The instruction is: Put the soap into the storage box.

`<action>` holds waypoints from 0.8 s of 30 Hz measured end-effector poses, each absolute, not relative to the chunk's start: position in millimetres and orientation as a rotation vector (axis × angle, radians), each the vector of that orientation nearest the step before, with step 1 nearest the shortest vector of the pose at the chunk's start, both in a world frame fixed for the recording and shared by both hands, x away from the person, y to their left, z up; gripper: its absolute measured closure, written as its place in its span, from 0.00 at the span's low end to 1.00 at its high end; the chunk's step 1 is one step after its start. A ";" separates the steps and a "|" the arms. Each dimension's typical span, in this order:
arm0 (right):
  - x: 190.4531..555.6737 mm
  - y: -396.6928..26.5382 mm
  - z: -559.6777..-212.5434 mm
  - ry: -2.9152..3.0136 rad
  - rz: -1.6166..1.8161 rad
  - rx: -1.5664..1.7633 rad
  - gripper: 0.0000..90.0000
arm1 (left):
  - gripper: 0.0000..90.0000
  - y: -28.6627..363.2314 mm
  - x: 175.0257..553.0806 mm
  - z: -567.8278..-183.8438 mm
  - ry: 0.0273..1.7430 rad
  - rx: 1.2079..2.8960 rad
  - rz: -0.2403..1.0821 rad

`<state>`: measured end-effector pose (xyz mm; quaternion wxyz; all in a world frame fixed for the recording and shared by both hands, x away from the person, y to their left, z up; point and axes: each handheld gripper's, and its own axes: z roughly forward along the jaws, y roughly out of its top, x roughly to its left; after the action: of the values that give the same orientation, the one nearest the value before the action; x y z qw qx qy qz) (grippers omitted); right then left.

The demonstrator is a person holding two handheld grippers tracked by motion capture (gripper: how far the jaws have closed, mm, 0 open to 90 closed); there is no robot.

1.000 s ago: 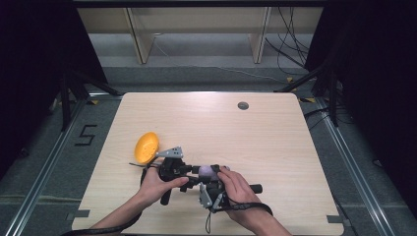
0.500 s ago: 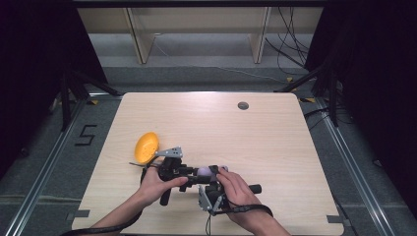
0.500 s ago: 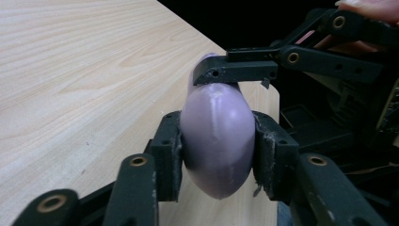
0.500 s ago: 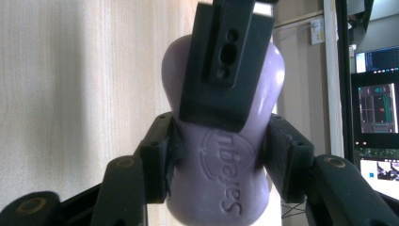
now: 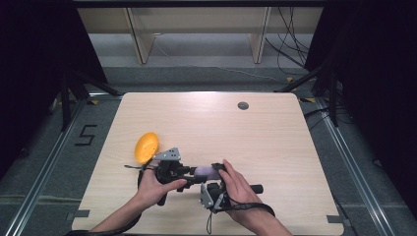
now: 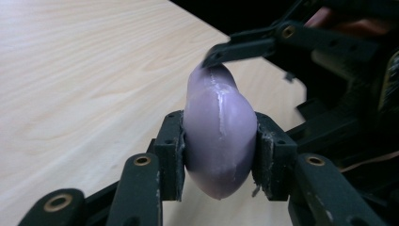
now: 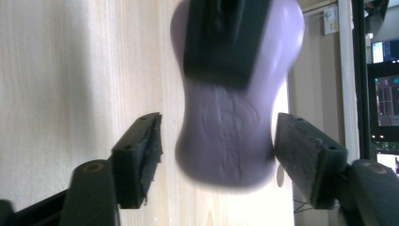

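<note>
My left claw [image 6: 219, 155] pinches the purple eggplant [image 6: 220, 136] at its belly; my right claw [image 7: 219, 160] has just been spreading, the eggplant's end between its pads, untouched — a gap I can't make out from the high view. Farther off on the pale desk [image 5: 255, 132] lies an orange fruit [image 5: 146, 146] — grey floor, shelving beyond.

Black tongs [image 6: 220, 155], brass-coloured pivot screws
</note>
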<state>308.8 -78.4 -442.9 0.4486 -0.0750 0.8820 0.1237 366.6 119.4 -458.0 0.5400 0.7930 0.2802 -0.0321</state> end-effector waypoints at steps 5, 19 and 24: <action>303.7 -91.0 -440.8 2.201 0.335 -0.007 0.34 | 0.65 124.6 361.9 -456.1 0.674 1.900 0.069; 303.7 -172.6 -442.7 2.192 0.438 0.403 0.39 | 0.65 150.1 352.8 -457.6 0.789 1.870 0.354; 304.5 -188.6 -443.1 2.165 0.493 0.500 0.41 | 0.65 159.8 351.0 -460.0 0.861 1.829 0.439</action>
<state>304.5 -188.6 -443.1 0.4194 0.1994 0.8635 0.1967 351.0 159.8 -460.0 0.5109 0.7600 0.3579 0.1824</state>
